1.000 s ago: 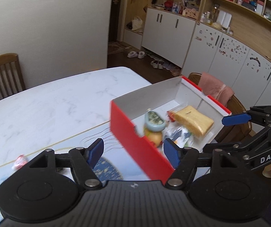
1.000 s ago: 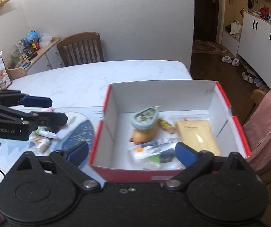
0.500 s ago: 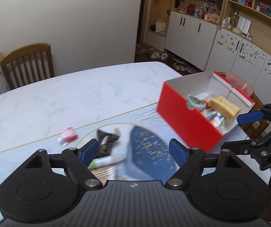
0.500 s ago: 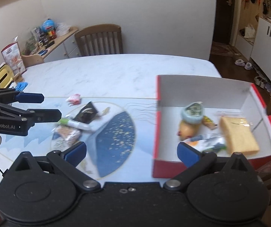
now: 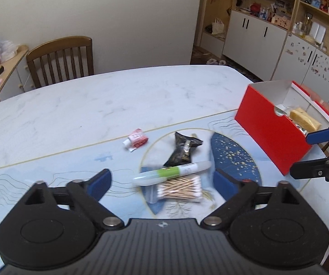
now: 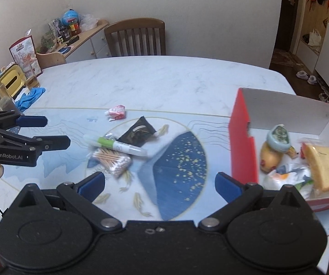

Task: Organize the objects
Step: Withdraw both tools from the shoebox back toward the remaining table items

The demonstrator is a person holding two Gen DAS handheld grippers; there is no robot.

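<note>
A red box stands at the table's right end and holds several items, among them a yellow sponge. On the mat lie a green-and-white tube, a bag of cotton swabs, a black packet and a small pink packet. My left gripper is open and empty, just in front of the swabs and tube. My right gripper is open and empty over the mat, left of the box.
A blue glove, a glass jar and a yellow box sit at the table's left edge. A wooden chair stands at the far side. Cabinets line the right wall.
Both grippers have swung left, away from the red box and toward the loose items on the mat. The box now lies at the right of both views.
</note>
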